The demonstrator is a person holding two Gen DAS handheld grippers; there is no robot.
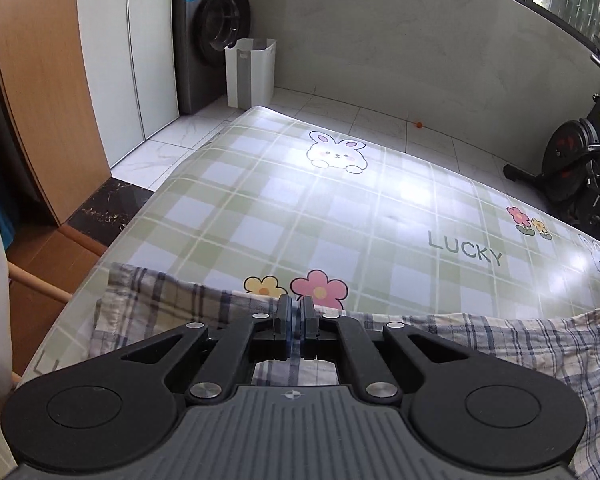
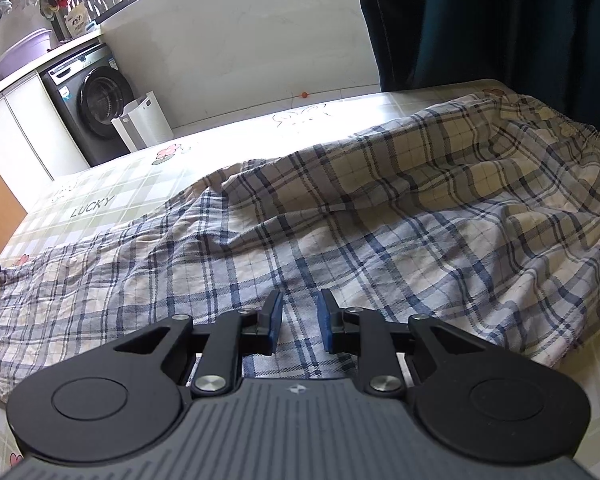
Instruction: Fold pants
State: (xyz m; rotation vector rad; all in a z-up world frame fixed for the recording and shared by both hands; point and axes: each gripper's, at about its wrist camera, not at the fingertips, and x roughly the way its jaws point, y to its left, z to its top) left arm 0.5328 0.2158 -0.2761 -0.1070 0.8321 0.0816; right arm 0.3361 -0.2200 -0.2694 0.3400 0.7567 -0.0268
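Observation:
Blue, white and cream plaid pants lie spread and wrinkled across the table, with the elastic waistband at the far right. In the left wrist view the pants show as a strip along the near edge of the table. My left gripper sits at the far edge of that strip, its jaws closed together with a thin fold of plaid cloth pinched between the pads. My right gripper is low over the pants' near part. Its blue pads stand a little apart, and flat cloth shows in the gap.
The table wears a green checked cover with bunnies, flowers and the word LUCKY. Beyond it are a tiled floor, a washing machine, a white bin and an exercise bike. A dark curtain hangs at the right.

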